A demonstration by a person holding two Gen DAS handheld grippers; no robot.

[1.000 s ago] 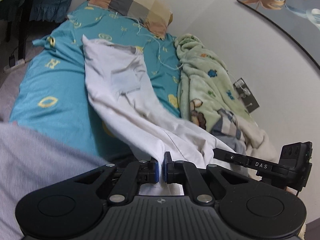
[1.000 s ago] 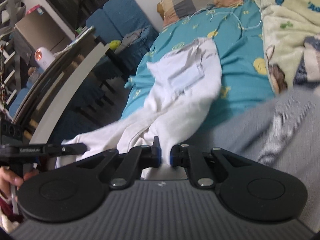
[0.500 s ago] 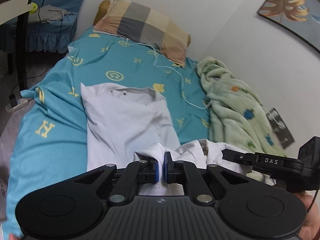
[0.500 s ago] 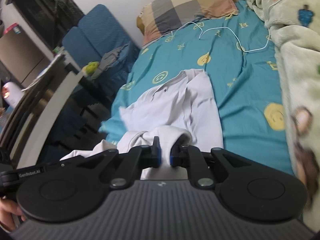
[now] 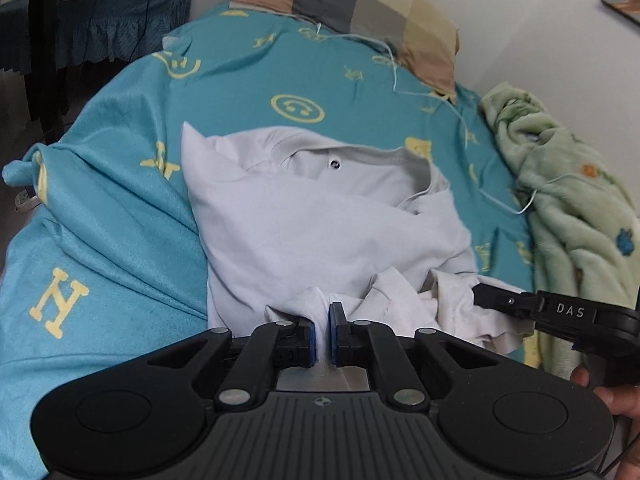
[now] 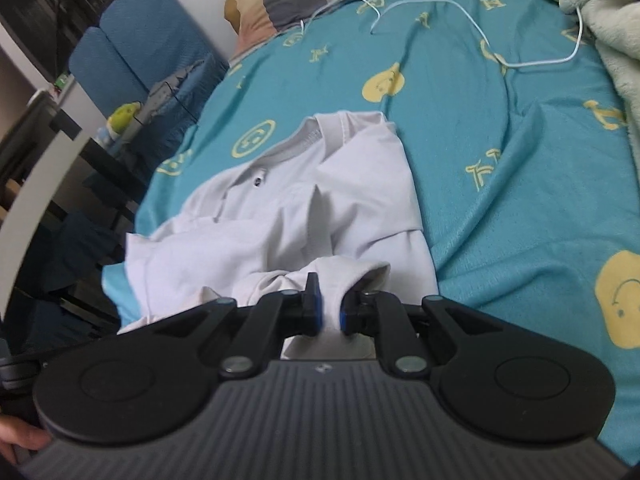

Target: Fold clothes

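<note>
A white T-shirt (image 5: pixel 304 216) lies on the teal bedsheet (image 5: pixel 100 216), collar toward the pillow, its lower part doubled over onto the chest. My left gripper (image 5: pixel 322 336) is shut on a bunched fold of the hem, low over the shirt's near edge. My right gripper (image 6: pixel 329 314) is shut on another fold of the same white T-shirt (image 6: pixel 280 220). In the left wrist view the right gripper's black finger (image 5: pixel 516 304) shows at the right, resting in the bunched cloth.
A checked pillow (image 5: pixel 352 4) lies at the head of the bed and a green fleece blanket (image 5: pixel 572 184) along the wall side. A thin white cable (image 6: pixel 480 28) loops over the sheet. A blue chair (image 6: pixel 144 52) and dark table edge stand beside the bed.
Both grippers carried the hem forward and down toward the collar, so the shirt, stretched out long a second ago, now lies doubled over on the sheet.
</note>
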